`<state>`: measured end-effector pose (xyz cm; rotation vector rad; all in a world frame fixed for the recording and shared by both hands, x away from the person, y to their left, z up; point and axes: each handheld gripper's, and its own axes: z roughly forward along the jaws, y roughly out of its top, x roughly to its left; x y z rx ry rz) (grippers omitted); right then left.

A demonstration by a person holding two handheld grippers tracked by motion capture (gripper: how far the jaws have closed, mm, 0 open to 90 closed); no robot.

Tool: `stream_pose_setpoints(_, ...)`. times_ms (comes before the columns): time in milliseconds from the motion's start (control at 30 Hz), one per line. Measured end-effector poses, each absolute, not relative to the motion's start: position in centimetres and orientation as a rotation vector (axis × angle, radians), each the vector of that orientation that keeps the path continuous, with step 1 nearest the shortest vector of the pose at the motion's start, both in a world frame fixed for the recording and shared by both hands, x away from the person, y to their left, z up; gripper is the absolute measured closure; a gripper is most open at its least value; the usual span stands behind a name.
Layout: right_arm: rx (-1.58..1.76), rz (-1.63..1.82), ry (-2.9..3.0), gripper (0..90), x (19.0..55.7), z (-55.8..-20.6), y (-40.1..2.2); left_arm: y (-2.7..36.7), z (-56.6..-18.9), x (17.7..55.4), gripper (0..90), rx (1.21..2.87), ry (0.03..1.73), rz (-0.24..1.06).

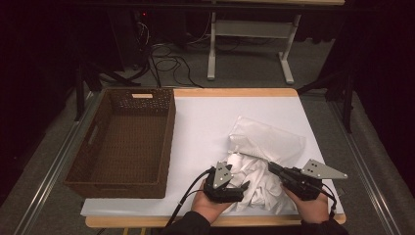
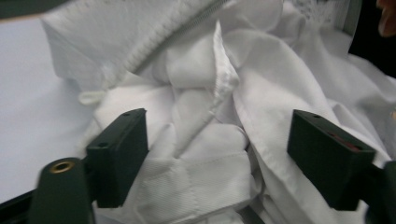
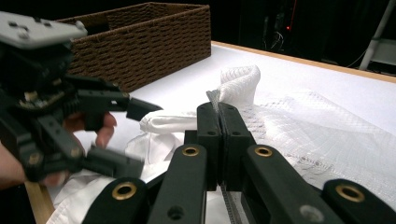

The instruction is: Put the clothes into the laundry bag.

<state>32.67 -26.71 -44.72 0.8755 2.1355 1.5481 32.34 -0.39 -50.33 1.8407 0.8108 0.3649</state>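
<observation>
1. Far left: brown wicker basket [image 1: 122, 142], on the table's left part beside the white table cover [image 1: 205, 127], probably the place meant for the laundry.
2. Left gripper [image 1: 243, 188], held low at the near edge, jaws spread wide around bunched white garment [image 2: 205, 135] without pressing on it (nothing between the pads but loose folds), likely lining up for a fresh hold.
3. Centre: white mesh laundry bag [image 1: 266, 139] lying on the cover, well apart from the basket, zipper edge [image 2: 177, 35] turned toward the grippers, garment spilling from its mouth toward the near edge.
4. Right gripper [image 3: 219, 116], jaws clamped flat on a strip of the mesh bag's edge, apparently pinning the bag so the cloth can be worked against it.
</observation>
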Motion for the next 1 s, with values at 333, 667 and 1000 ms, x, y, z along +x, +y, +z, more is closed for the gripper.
stream_pose_setpoints(333, 0.876, 1.540, 2.150, 90.0, 32.7, -44.9, -26.7, -2.2, -51.7, 32.0, 40.0, 1.963, 0.782, 0.349)
stream_pose_setpoints(667, 0.868, 1.545, 2.158, 90.0, 32.7, -45.0, -26.3, -2.4, -51.4, 31.8, 70.8, 1.970, 0.805, 0.361)
stream_pose_setpoints(1000, 0.852, 1.564, 2.158, 90.0, 32.7, -44.8, -25.8, 0.1, -48.2, 30.7, 73.3, 1.800, 0.816, 0.370)
